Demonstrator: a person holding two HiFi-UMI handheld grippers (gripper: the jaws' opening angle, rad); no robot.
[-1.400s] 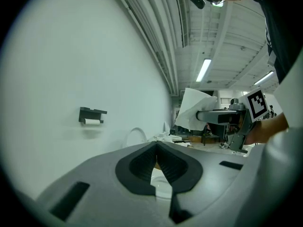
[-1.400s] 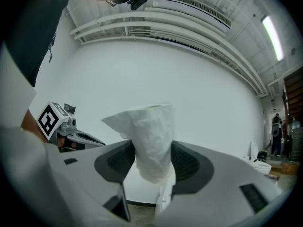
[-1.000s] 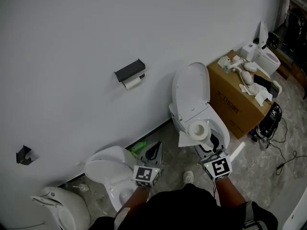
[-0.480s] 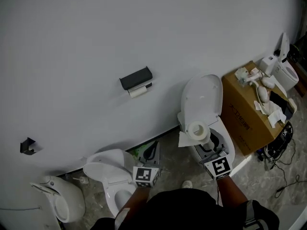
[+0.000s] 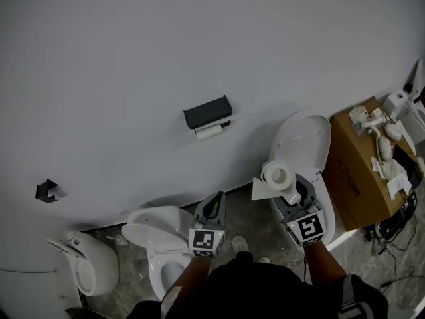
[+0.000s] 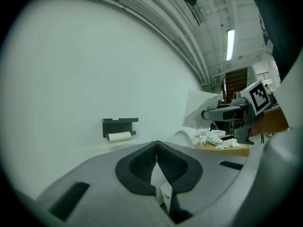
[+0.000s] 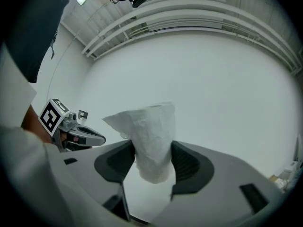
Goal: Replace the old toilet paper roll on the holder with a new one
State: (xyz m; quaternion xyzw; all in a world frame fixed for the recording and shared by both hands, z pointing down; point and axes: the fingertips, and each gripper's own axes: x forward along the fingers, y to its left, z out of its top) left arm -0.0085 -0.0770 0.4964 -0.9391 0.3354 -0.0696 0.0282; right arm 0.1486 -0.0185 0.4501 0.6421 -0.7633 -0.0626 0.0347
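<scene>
A black wall holder [image 5: 207, 113] carries the thin old roll [image 5: 211, 131] under it; both also show in the left gripper view as the holder [image 6: 120, 123] and the old roll [image 6: 119, 136]. My right gripper [image 5: 288, 190] is shut on the new toilet paper roll [image 5: 277, 175], whose loose sheet [image 5: 261, 190] hangs to the left. In the right gripper view the new roll [image 7: 154, 141] stands upright between the pads of the right gripper [image 7: 152, 163]. My left gripper [image 5: 213, 207] is shut and empty, below the holder and pointing at the wall; its jaws meet at the left gripper's tip [image 6: 156, 151].
A toilet with its lid raised [image 5: 307, 143] stands behind the right gripper, beside a cardboard box [image 5: 357, 173] littered with parts. A second toilet [image 5: 154, 234] and a white fixture [image 5: 87, 269] sit at lower left. A black hook [image 5: 46, 190] is on the wall.
Both grippers have swung along the wall toward the holder, the right one carrying the new roll away from the toilet bowl. The head view has panned, so the holder sits nearer the middle.
</scene>
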